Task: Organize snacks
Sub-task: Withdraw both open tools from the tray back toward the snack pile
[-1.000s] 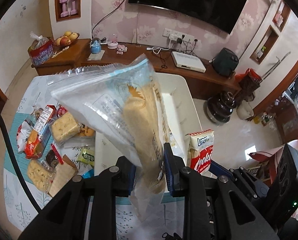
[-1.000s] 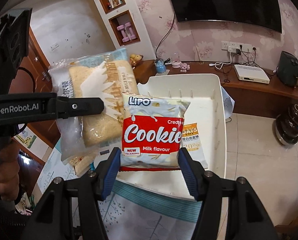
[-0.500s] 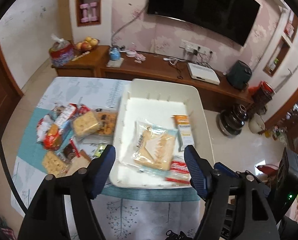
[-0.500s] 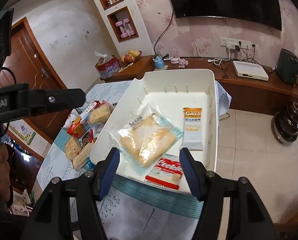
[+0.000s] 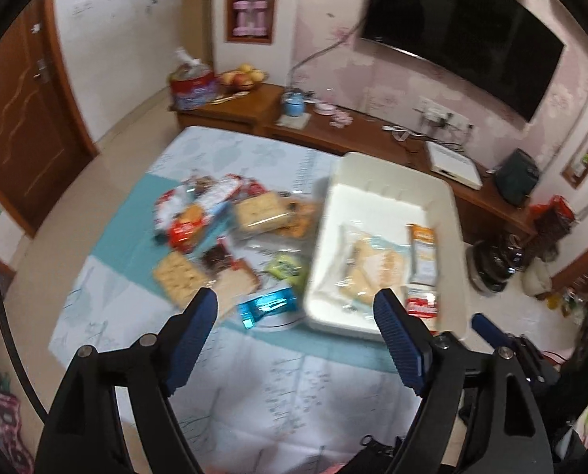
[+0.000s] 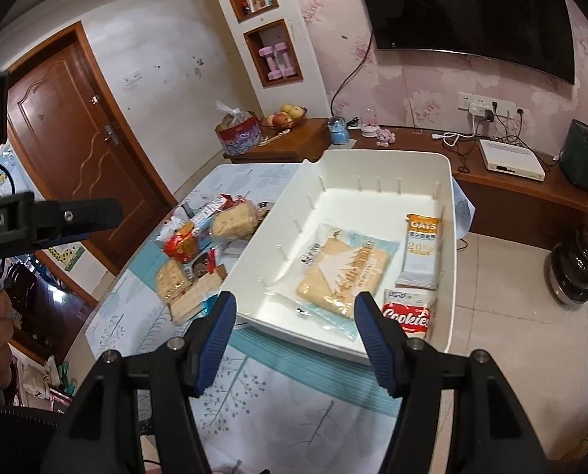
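Observation:
A white bin (image 6: 446, 181) (image 5: 450, 205) sits on the table's right side. In it lie a clear bread bag (image 6: 343, 272) (image 5: 367, 266), an orange-and-white oat bar (image 6: 420, 251) (image 5: 423, 254) and a red Cookies pack (image 6: 408, 316) (image 5: 422, 308). A pile of loose snacks (image 5: 219, 233) (image 6: 203, 245) lies left of the bin. My left gripper (image 5: 296, 310) is open and empty above the table's near side. My right gripper (image 6: 294, 316) is open and empty above the bin's near edge.
The table wears a blue-and-white leaf cloth (image 5: 270, 387). A blue packet (image 5: 268, 308) lies at the bin's near left corner. Behind the table stands a wooden sideboard (image 6: 491, 193) with a fruit bowl (image 6: 284, 116). The left gripper's body (image 6: 45, 219) shows at the right wrist view's left edge.
Both grippers let go of their packs, the bread bag and the Cookies pack, which now lie in the bin. Both have drawn back, and the left has swung left toward the snack pile.

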`<state>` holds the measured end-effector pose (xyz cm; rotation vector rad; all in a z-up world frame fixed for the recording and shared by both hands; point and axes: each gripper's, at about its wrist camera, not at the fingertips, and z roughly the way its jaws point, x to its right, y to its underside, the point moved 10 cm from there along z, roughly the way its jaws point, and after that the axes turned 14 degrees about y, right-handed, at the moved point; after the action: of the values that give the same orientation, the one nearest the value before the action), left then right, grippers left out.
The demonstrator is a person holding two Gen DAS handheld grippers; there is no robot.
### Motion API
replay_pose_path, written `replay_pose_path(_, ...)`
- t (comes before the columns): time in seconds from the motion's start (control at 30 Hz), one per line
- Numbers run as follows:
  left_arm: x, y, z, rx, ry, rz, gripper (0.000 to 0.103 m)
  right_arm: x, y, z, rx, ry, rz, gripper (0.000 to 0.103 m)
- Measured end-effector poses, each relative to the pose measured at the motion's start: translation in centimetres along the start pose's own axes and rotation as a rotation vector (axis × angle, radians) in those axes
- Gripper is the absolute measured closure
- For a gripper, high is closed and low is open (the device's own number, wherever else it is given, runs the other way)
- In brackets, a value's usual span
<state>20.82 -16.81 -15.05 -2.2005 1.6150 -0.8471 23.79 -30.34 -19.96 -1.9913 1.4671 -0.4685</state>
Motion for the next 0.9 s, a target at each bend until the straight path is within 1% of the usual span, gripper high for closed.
replay_pose_path(0.17, -2.8, 0.3, -1.5, 0.007, -0.042, -0.050, 0.023, -1.4, 0.5, -0.1, -0.003, -0.019, -0.012, 0.041)
replay_pose_path(0.3, -4.4, 0.1, -2.4, 0.015, -0.068, -0.051, 0.022, -2.8, 0.9, -0.2, 0.012, -0.025, -0.044, 0.041)
replay_pose_path(0.43, -6.3, -0.3, -2.7, 0.011, -0.099, -0.039, 0.022, -4.2, 1.1, 0.0, 0.035, -0.005, -0.103, 0.041)
replay_pose_path(0.53, -7.5, -0.8, -2.5, 0.005, -0.094, -0.035, 0.022, -5.2, 1.1, 0.2, 0.041, 0.006, -0.122, 0.041)
replay_pose_path(0.7, -9.6, -1.8, -1.6, -0.011, -0.071, -0.016, 0.022, -6.7, 1.0, 1.3, 0.022, 0.039, -0.123, 0.041)
replay_pose_path(0.83, -12.0, -3.0, -0.9, -0.041, -0.049, 0.012, 0.022, -7.6, 1.3, 2.4, -0.019, 0.069, -0.073, 0.041)
replay_pose_path(0.9, -13.1, -3.6, -0.9, -0.042, -0.037, 0.019, 0.022, -8.0, 1.2, 2.7, -0.029, 0.083, -0.045, 0.041)
